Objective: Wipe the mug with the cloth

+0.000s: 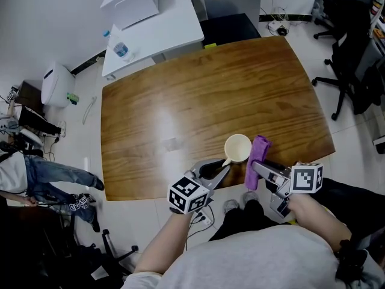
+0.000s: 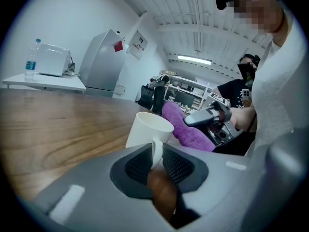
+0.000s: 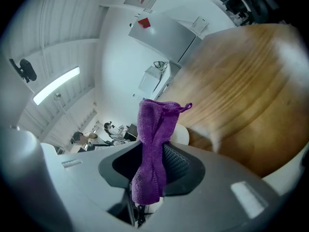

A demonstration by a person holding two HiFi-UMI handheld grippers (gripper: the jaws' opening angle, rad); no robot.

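The fingers of the left gripper (image 1: 221, 171) pinch the handle of the mug (image 1: 237, 147) at the tabletop (image 1: 180, 101) edge. The fingers of the right gripper (image 1: 258, 166) pinch the cloth (image 1: 258, 152).

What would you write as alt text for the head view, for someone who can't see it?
Seen from above, a person holds tongs in each hand at the near edge of a wooden table: the left tongs grip the handle of a white mug, and the right tongs hold a purple cloth just beside it.

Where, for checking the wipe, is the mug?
Head view: the mug sits near the table's front edge, handle in the left gripper, cloth at its right.
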